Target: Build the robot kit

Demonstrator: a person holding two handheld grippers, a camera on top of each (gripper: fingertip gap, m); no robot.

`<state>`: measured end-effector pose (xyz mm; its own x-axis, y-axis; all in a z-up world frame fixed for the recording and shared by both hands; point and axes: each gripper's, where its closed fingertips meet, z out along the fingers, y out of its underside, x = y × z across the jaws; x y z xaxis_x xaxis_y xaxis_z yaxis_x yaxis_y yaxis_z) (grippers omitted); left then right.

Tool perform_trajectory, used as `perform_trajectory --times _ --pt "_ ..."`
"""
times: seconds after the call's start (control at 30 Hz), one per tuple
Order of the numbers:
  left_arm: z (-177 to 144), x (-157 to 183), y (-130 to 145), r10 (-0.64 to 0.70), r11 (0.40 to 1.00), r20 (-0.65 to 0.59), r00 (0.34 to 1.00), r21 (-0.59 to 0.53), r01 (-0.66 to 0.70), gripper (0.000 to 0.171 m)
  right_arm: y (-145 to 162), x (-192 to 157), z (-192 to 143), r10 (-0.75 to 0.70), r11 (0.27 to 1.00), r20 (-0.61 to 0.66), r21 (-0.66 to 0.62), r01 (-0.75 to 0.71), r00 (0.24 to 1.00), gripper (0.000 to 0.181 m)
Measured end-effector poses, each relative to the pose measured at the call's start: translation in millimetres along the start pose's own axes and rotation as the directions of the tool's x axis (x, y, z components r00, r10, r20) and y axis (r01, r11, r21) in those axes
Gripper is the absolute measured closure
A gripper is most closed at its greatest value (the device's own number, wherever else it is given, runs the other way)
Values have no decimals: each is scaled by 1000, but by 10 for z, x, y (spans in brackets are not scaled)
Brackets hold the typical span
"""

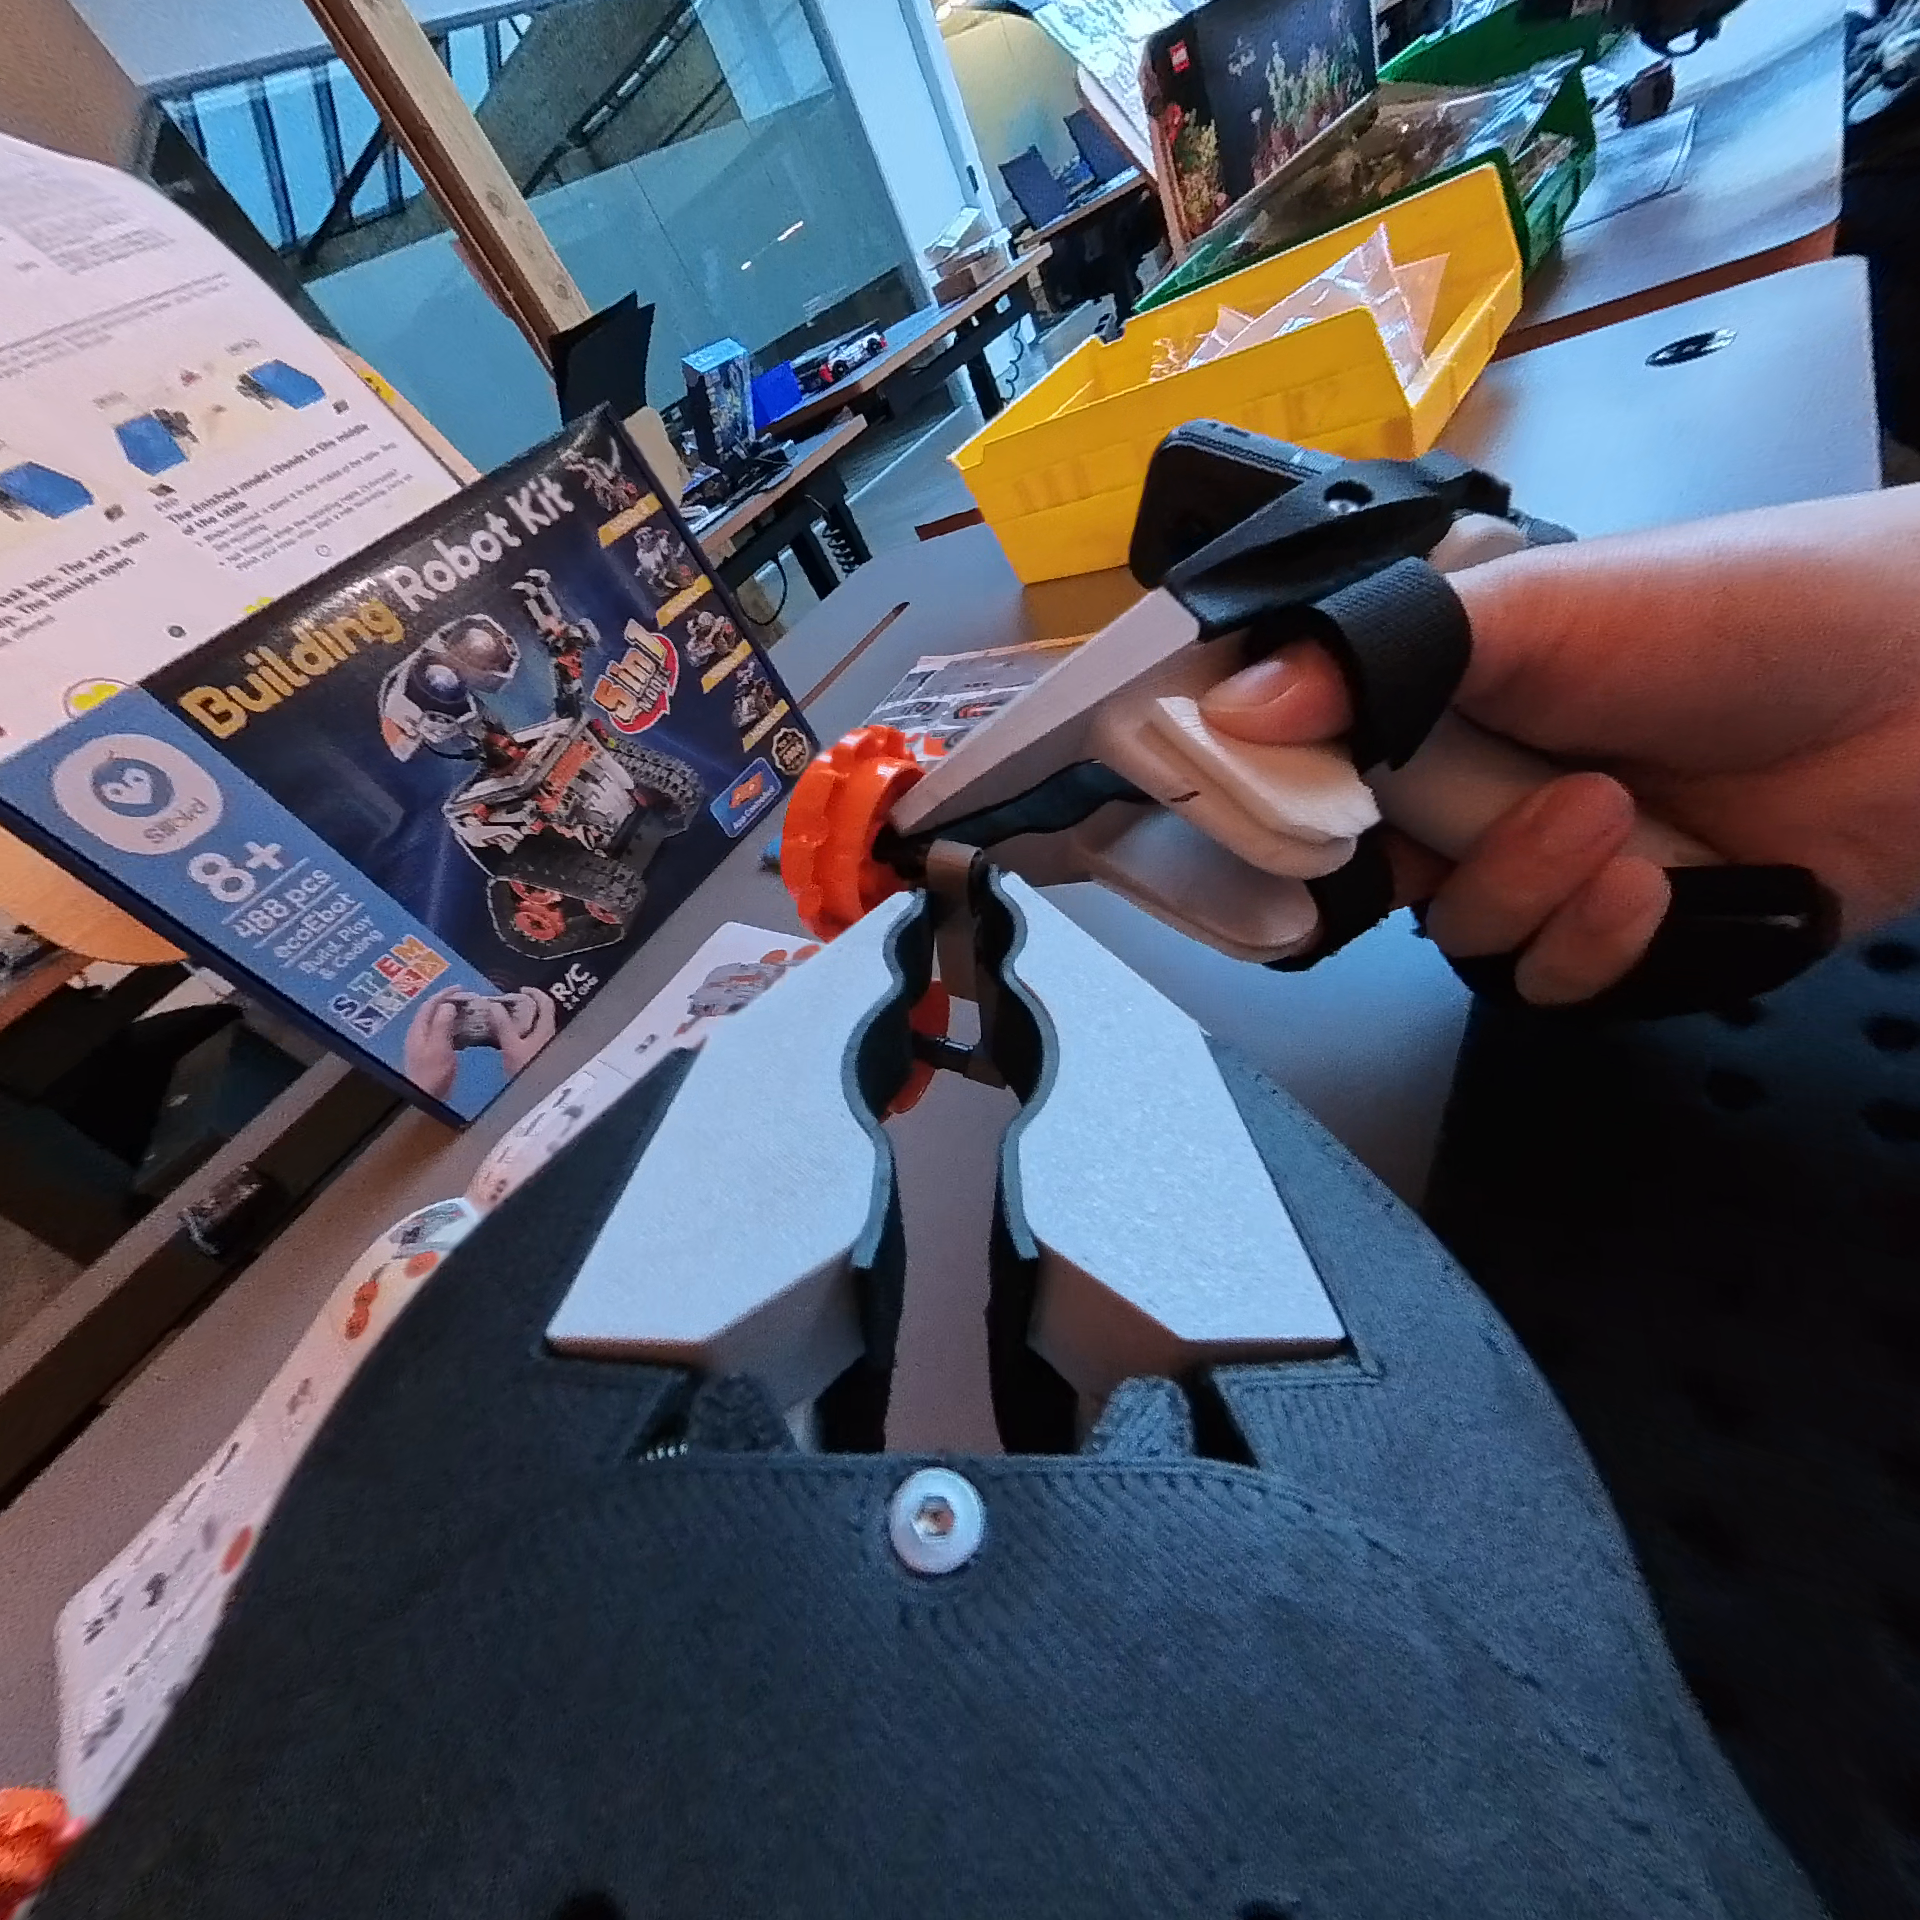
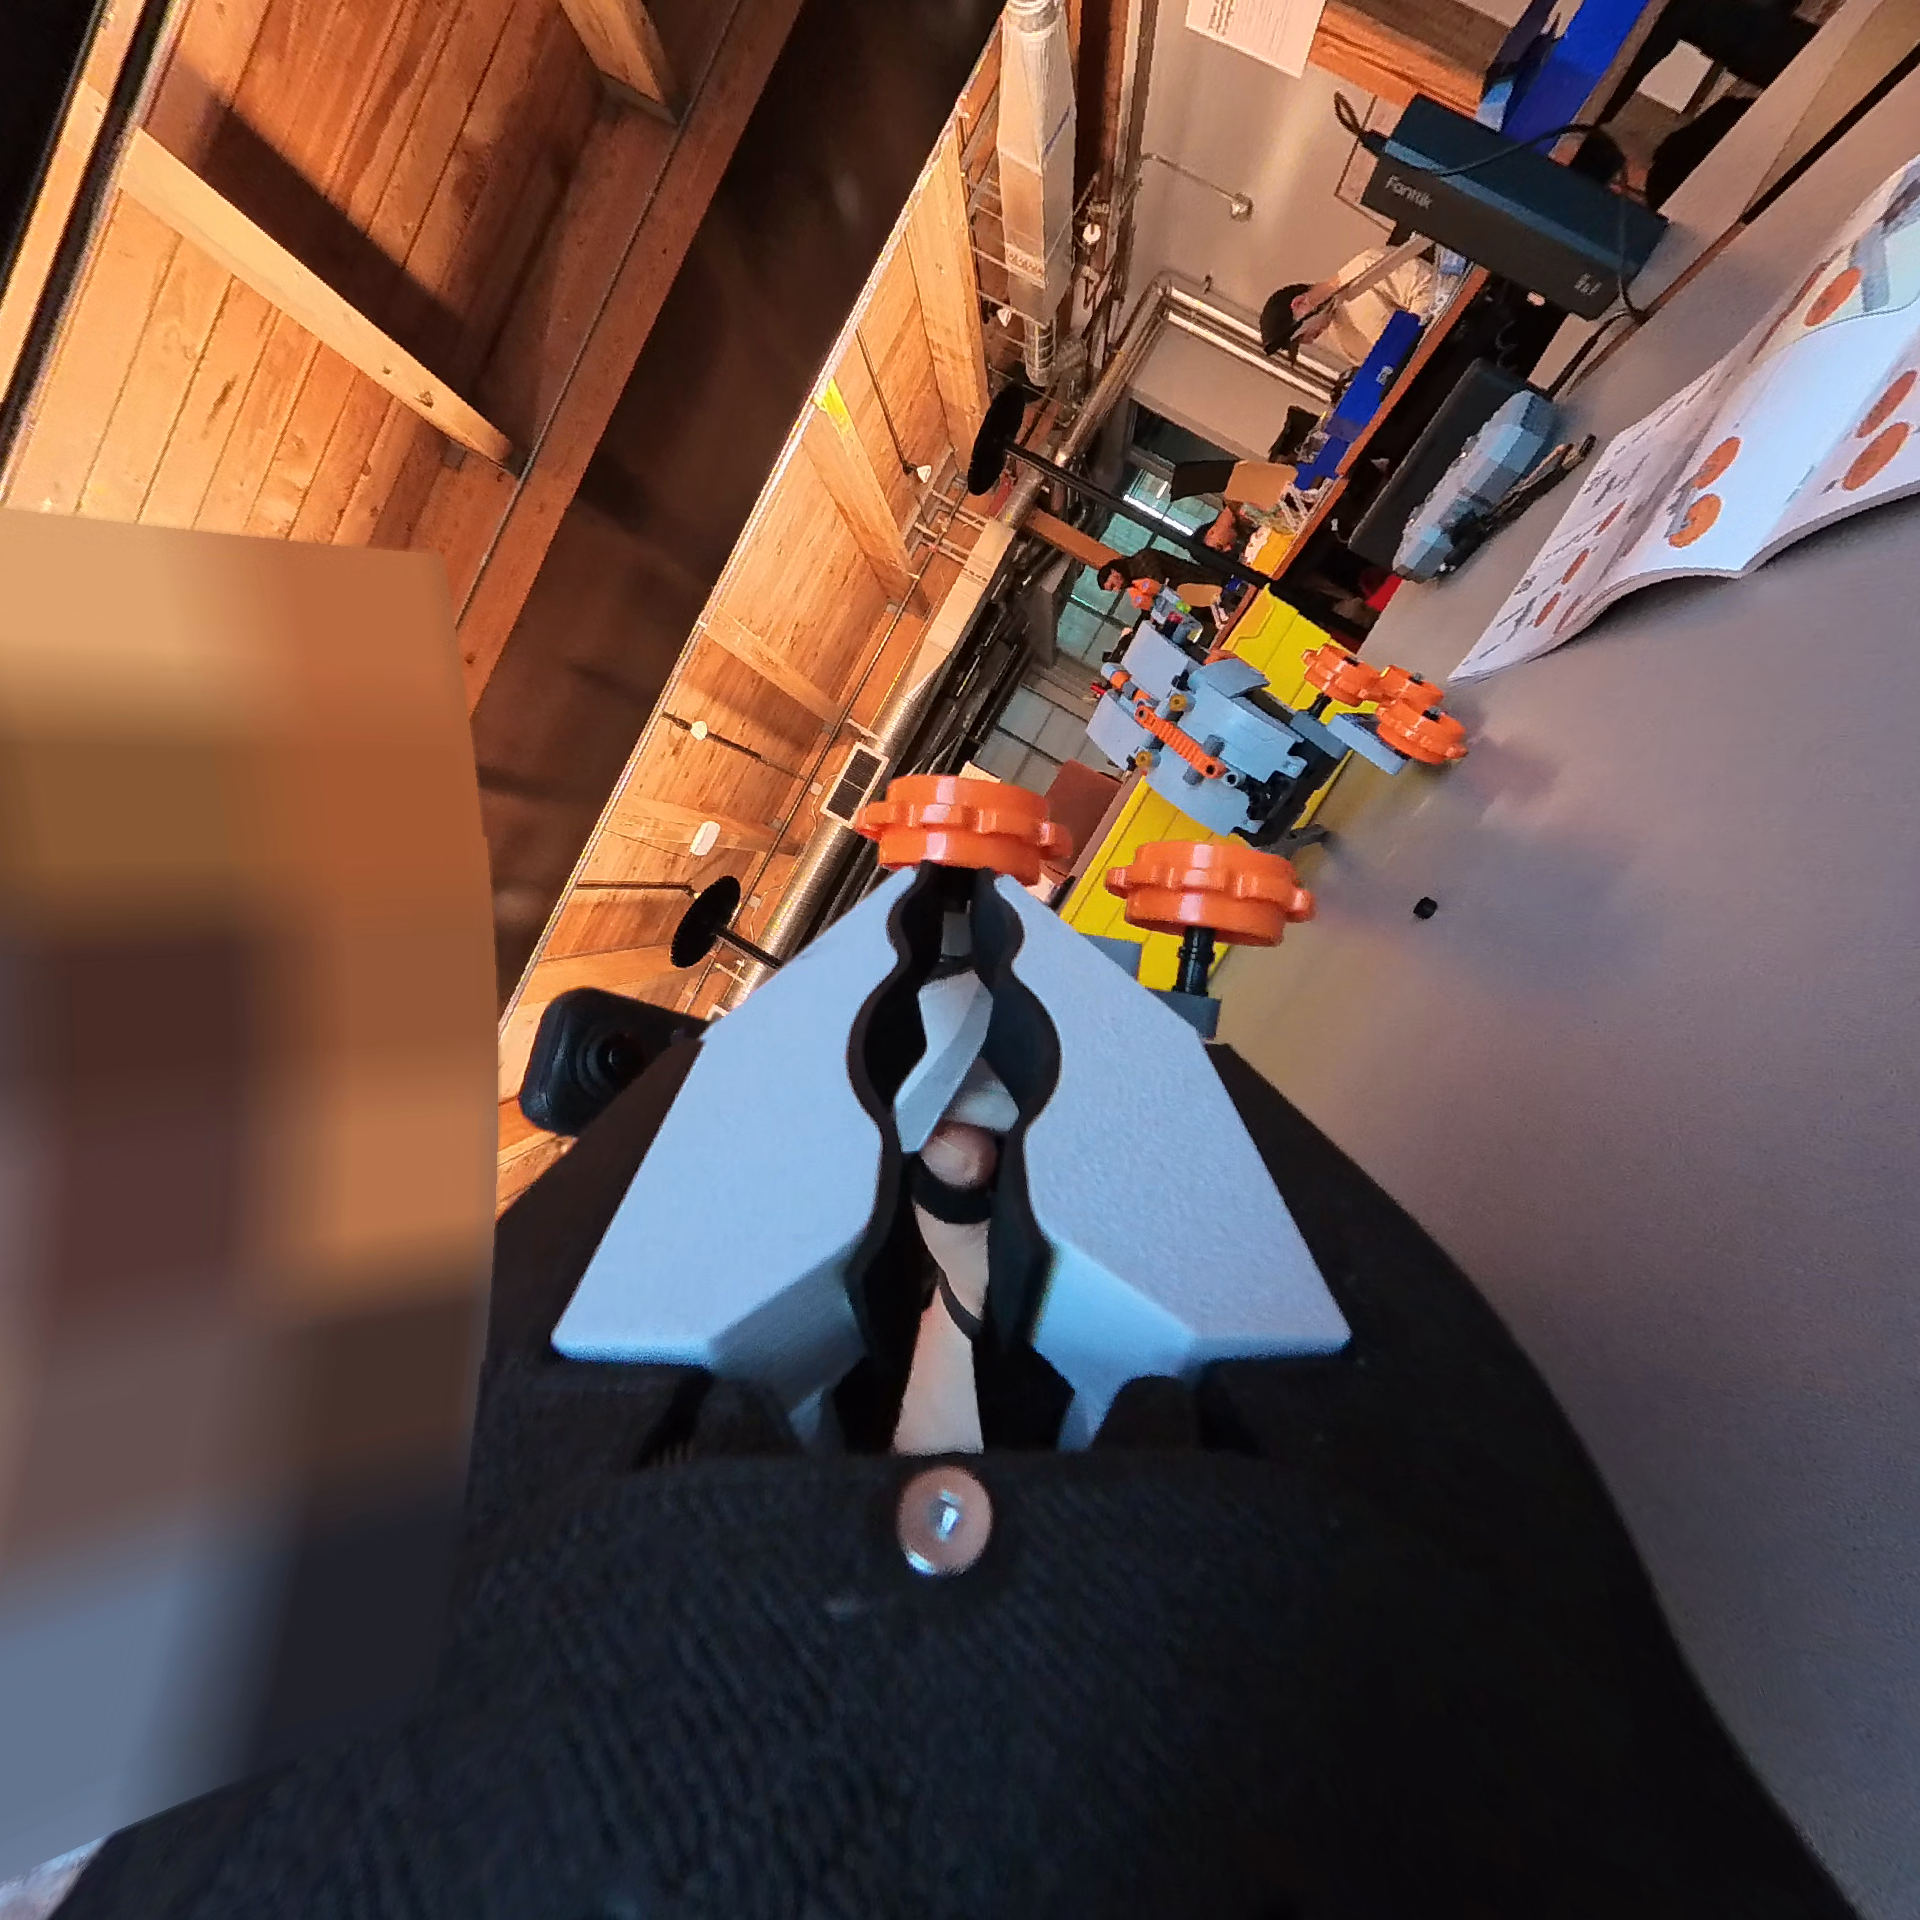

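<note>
Orange wheel piece: toothed wheels on black axles joined by a grey link, held above the table, with a kit box to its left. Left tongs are pinched nearly closed on the link; right tongs are clamped on the axle under one wheel. Yellow bin at right; timber-ceilinged workshop beyond.

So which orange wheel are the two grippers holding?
Start at the big blue robot-kit box standing on the grey table. Just right of it, both grippers meet in mid-air on one small piece. Its orange wheel is lifted up; other orange wheels stay by the grey model.
</note>
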<state>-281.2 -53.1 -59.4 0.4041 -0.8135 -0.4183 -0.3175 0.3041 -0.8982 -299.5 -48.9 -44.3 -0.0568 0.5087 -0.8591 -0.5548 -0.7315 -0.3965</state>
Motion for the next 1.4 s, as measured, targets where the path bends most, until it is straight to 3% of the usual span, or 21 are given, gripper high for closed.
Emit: perform_trajectory --times 0.23,0.67,1.1,1.4 --pt "4 35 15 50 999 -33 998 13 -50 165 3 16 -23 6 1000 10 -19 -6 1000 174" --pt "-44 63 -105 -59 992 -92 994 109 69 165 -25 -91 -38 -19 998 64 -61 23 998 175" --pt "-67 42 -125 -223 962 -161 961 122 244 162 -34 -83 -39 -112 993 49 -38 114 993 176" --pt "-49 42 -97 -270 953 -167 948 97 288 162 -34 -43 -52 -134 991 27 -2 134 991 175"
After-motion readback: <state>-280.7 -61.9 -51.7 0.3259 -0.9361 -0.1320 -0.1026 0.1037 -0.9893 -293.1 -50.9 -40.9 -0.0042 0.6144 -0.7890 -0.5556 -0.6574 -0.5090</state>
